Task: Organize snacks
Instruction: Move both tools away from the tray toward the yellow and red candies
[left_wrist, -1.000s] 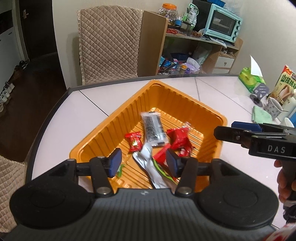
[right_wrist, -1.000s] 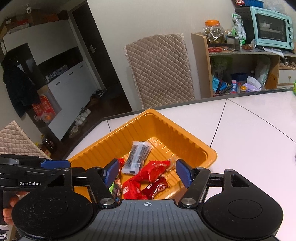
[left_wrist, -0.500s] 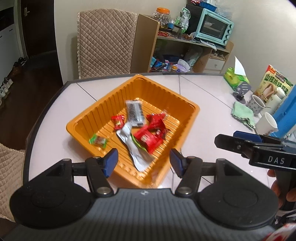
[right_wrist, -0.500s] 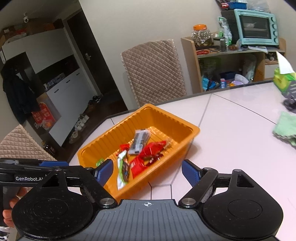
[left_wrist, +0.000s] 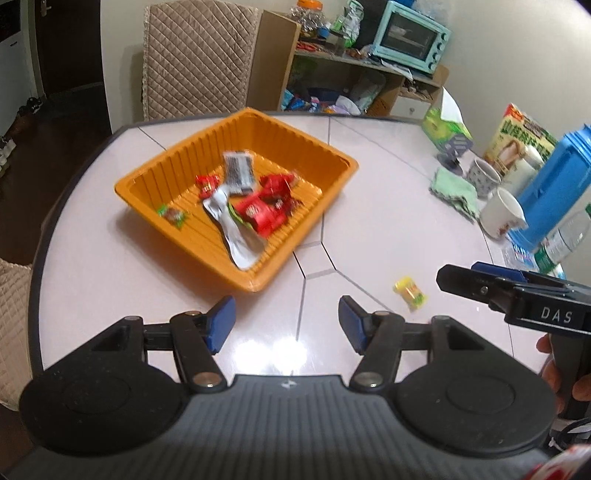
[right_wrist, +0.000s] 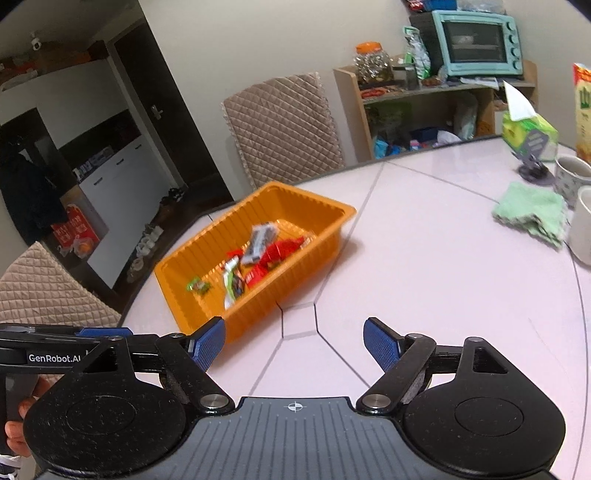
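While the left hand-held gripper (left_wrist: 283, 319) hung released above the surface (left_wrist: 388, 229), snacks lay in the orange tray (left_wrist: 334, 155) and a yellow candy (left_wrist: 410, 294) sat outside it. From the right wrist, the right hand-held gripper (right_wrist: 294, 341) was spread wide, grasping nothing, near the tray's corner.

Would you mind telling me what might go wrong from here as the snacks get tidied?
The yellow candy lies loose on the table, outside the orange tray; being small and flat, it may slip from a pinch.

It sits beside the right tool, close to the open left tool, so the two might collide.

The frames are blurred, so aim could suffer.
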